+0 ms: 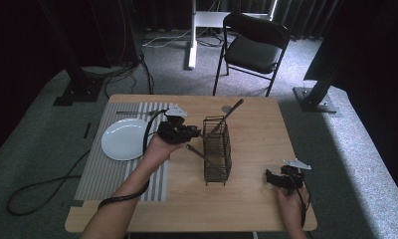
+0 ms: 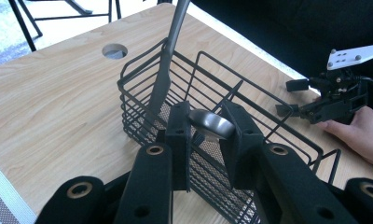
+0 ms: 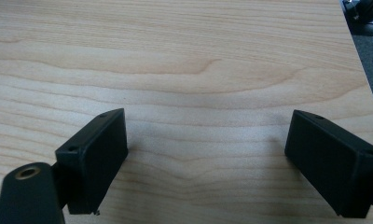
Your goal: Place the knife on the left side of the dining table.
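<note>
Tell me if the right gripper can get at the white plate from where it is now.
Probably not directly: the right gripper rests open near the table's right edge, while the white plate lies far left, past the wire basket and left gripper.

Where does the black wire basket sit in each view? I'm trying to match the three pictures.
High view: wire basket at table centre, beside the left gripper.
Left gripper view: centre, just beyond the jaws, which grip a spoon.
Right gripper view: bare wooden tabletop between wide-apart jaws.
Shared landmark: the wooden tabletop.

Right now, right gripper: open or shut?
Open. The right gripper has its jaws spread wide over bare table, nothing between them.
</note>
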`<state>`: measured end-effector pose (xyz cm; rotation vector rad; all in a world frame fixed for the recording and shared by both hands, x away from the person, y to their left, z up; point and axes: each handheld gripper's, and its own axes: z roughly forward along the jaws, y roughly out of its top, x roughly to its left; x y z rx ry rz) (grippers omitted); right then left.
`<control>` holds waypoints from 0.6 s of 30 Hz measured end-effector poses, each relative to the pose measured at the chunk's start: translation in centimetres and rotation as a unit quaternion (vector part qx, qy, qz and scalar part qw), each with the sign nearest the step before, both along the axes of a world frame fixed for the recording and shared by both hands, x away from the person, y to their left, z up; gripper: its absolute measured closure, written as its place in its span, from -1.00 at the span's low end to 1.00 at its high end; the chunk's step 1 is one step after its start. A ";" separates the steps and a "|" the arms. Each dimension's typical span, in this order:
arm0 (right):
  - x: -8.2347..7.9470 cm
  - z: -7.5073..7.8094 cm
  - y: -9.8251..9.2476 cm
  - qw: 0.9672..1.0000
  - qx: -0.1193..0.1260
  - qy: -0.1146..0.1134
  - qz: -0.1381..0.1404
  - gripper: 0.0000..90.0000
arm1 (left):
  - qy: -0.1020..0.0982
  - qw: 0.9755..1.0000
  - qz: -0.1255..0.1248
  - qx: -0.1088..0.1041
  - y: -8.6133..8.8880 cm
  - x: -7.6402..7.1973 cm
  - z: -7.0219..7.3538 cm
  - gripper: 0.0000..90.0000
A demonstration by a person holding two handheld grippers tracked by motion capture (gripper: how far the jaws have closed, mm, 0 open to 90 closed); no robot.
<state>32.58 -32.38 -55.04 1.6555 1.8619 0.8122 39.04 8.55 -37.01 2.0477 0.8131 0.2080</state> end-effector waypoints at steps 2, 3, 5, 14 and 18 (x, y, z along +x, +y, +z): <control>0.0 0.0 0.0 1.000 0.000 0.000 0.000 -0.73 | -0.002 1.000 -0.002 0.002 -0.1 0.0 0.1 0.65; 0.0 0.0 0.0 1.000 0.000 0.000 0.000 -0.73 | -0.002 1.000 -0.003 0.003 -0.1 0.0 0.1 0.65; 0.0 0.0 0.0 1.000 0.000 0.000 0.000 -0.73 | -0.004 1.000 -0.006 0.005 -0.2 0.0 0.2 0.66; 0.0 0.0 0.0 1.000 0.000 0.000 0.000 -0.73 | -0.009 1.000 -0.017 0.017 -1.1 0.3 0.8 0.66; 0.0 0.0 0.0 1.000 0.000 0.000 0.000 -0.73 | -0.014 0.999 -0.024 0.023 -1.7 0.4 1.2 0.66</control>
